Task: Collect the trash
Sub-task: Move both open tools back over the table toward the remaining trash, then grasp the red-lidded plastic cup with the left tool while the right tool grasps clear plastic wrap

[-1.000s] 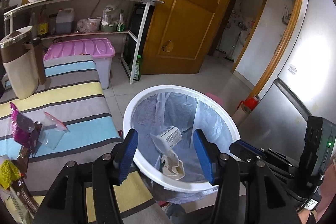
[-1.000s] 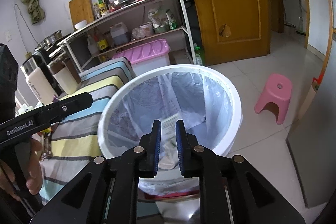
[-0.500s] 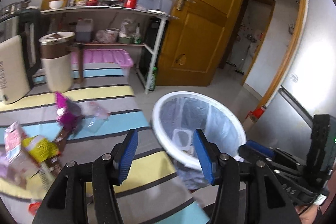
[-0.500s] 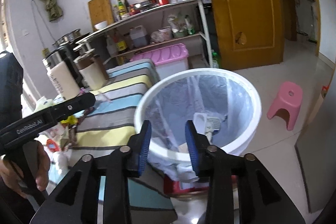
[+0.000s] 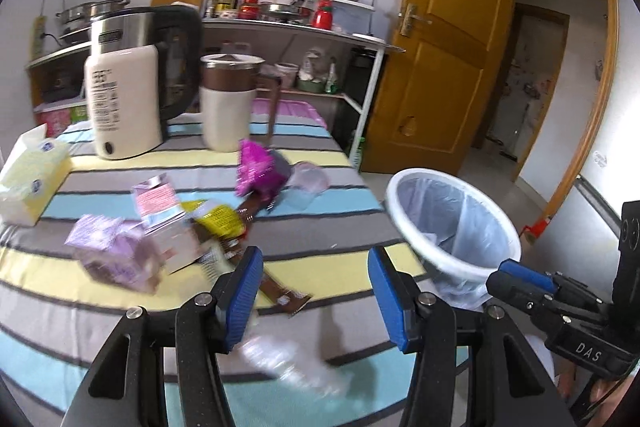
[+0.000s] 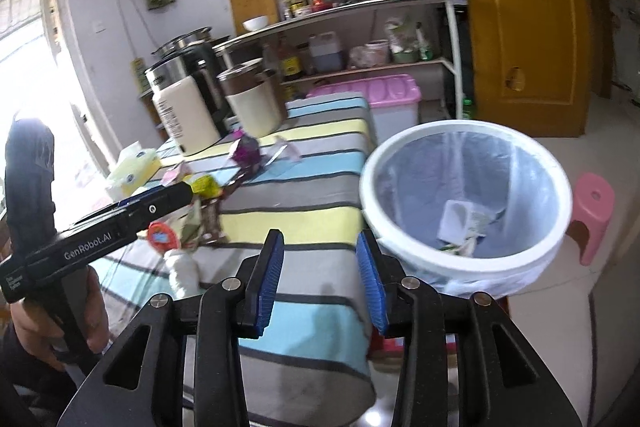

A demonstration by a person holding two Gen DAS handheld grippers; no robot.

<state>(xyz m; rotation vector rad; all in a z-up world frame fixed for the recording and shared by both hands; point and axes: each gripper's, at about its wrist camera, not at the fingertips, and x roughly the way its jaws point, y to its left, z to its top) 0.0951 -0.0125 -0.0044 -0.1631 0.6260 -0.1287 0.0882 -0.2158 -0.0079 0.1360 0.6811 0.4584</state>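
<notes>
A white trash bin point(image 5: 456, 227) lined with a clear bag stands beside the striped table point(image 5: 320, 227); it also shows in the right wrist view point(image 6: 464, 203) with white wrappers inside. Trash lies on the table: a purple carton point(image 5: 116, 255), a pink carton point(image 5: 158, 203), a yellow packet point(image 5: 218, 219), a magenta wrapper point(image 5: 256, 173), a clear cup point(image 5: 306, 183), a brown wrapper point(image 5: 280, 293) and a crumpled clear bottle point(image 5: 292, 363). My left gripper point(image 5: 316, 301) is open and empty above the table's front. My right gripper point(image 6: 320, 279) is open and empty near the table corner beside the bin.
Two kettles point(image 5: 132, 79) point(image 5: 230, 103) and a tissue box point(image 5: 30, 171) stand at the table's back. A shelf rack point(image 6: 360, 39), pink storage box point(image 6: 384, 99), wooden door point(image 6: 524, 19) and pink stool point(image 6: 592, 211) lie beyond.
Both grippers swung left from over the bin toward the table. The right gripper opened from shut. The trash pile came into the left view.
</notes>
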